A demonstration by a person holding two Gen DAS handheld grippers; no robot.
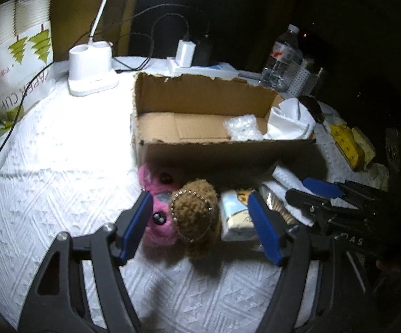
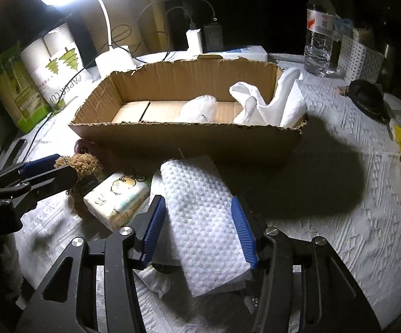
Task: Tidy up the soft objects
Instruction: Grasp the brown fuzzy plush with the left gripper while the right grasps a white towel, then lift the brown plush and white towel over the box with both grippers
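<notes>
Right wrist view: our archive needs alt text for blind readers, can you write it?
An open claw straddles a folded white towel on a white tablecloth, in front of a cardboard box holding white cloths. To the left, the other claw sits near a brown plush toy and a tissue pack.

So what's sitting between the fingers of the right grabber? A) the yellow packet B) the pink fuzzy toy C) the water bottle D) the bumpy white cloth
D: in the right wrist view the right gripper has its blue fingers on either side of the folded bumpy white cloth, which lies in front of the cardboard box.
</notes>
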